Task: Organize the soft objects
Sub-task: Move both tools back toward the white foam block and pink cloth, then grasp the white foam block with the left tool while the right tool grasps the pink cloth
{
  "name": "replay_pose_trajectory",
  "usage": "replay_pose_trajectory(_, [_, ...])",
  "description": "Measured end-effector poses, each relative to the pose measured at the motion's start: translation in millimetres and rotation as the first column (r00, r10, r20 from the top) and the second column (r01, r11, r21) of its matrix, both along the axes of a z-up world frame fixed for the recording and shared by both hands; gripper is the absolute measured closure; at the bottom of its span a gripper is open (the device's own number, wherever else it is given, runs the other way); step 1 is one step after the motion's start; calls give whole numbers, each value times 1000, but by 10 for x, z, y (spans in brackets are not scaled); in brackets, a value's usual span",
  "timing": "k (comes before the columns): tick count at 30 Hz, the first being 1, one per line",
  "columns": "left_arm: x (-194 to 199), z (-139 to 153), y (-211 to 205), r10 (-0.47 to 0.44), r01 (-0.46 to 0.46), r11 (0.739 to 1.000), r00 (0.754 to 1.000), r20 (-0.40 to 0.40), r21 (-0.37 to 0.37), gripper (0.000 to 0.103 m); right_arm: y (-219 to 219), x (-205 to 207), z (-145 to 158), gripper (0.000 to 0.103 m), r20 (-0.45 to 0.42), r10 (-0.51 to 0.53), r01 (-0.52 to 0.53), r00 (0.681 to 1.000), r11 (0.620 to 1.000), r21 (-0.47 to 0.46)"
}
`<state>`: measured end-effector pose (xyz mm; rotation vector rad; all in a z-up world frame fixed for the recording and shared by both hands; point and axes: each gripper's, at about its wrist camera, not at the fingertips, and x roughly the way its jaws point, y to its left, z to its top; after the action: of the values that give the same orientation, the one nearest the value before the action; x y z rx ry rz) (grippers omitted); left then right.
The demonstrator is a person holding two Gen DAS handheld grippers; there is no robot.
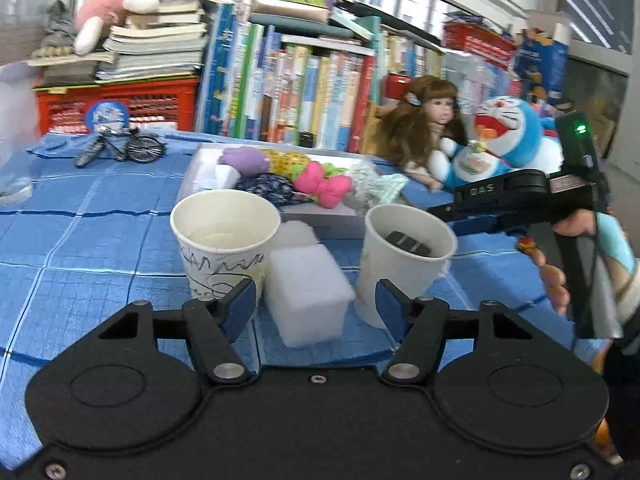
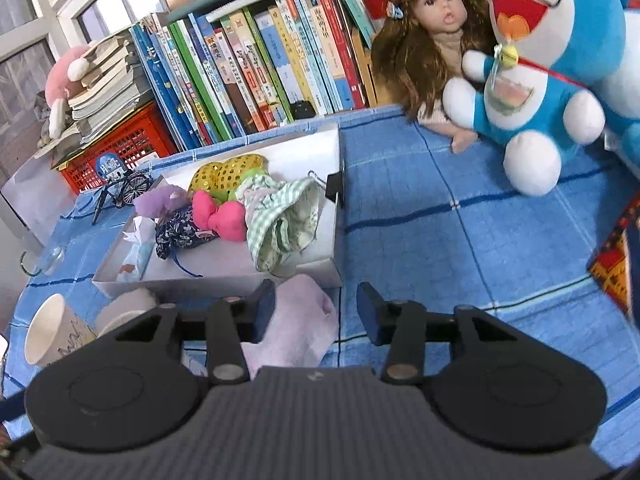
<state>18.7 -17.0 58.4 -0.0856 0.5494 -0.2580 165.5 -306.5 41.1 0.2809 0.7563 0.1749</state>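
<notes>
Ahead, white foam block (image 1: pixel 306 300) lengthwise

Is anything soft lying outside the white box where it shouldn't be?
Yes. A white foam block sits on the blue cloth between the two paper cups, and a pale pink cloth lies crumpled just outside the white box. The other soft things are inside.

A foam block (image 1: pixel 306 300) stands between two cups (image 1: pixel 224 240), before the box (image 1: pixel 320 212) of soft toys.
</notes>
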Motion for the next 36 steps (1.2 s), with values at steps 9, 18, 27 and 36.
replay_pose_trajectory(9, [113,-220,-224,108,-109,994,994,30,31,39,31,89,-227,38,-66,-1,7,998,996,89])
replay_pose_trajectory(18, [282,-368,-325,105,-104,993,994,-13,54,56,11,32,-254,69,-66,-8,18,998,988,151])
replay_pose_trajectory(27, [165,-344,-363,68,-72,992,997,44,103,59,-44,-47,-190,75,-38,-33,38,999,989,140])
replay_pose_trajectory(36, [-93,-80,-299,-3,-9,994,994,113,105,59,-141,-167,-24,78,19,-81,78,997,990,121])
